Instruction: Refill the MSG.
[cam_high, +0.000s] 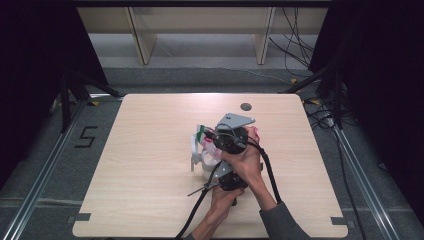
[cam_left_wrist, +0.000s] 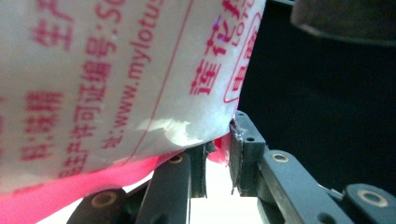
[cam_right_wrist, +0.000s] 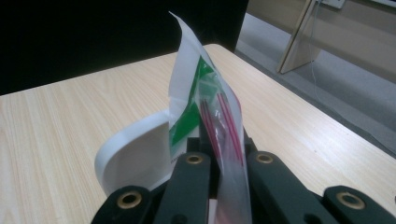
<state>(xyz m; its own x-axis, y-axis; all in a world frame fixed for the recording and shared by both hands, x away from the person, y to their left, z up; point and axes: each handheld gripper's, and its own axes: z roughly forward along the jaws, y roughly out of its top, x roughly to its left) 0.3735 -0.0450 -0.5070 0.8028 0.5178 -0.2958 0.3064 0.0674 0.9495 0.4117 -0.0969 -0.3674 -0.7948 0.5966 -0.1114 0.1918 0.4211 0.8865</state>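
A pale wooden table (cam_high: 150, 165) stands on a grey floor, with dark curtains to either side and light wooden furniture legs beyond its far edge. A small dark round disc (cam_high: 245, 106) sits in the tabletop near the far edge, at about twelve o'clock from the work.

Just right of the table's centre, two forearms come in from the six o'clock edge of the high view and meet over a plastic bag (cam_high: 209, 145). The right gripper (cam_high: 220, 140) is the farther one, with a grey three-cornered plate on top. The left gripper (cam_high: 220, 172) lies just below it, toward six o'clock, a black cable trailing off the near edge.

In the right gripper view, the right gripper (cam_right_wrist: 219, 161) has its two black jaws pressed together on a thin upright strip of the plastic bag (cam_right_wrist: 205, 107), which is clear with green patches and red lines. A white curved object (cam_right_wrist: 133, 156) sits on the table just behind the bag, at about nine o'clock from the jaws; what it is cannot be told.

In the left gripper view, the left gripper (cam_left_wrist: 218, 156) has its jaws drawn close, pinching the lower corner of the plastic bag (cam_left_wrist: 107, 79), here white with red printed lettering and a pink lower edge. The bag hangs between the two grippers, lifted off the tabletop.
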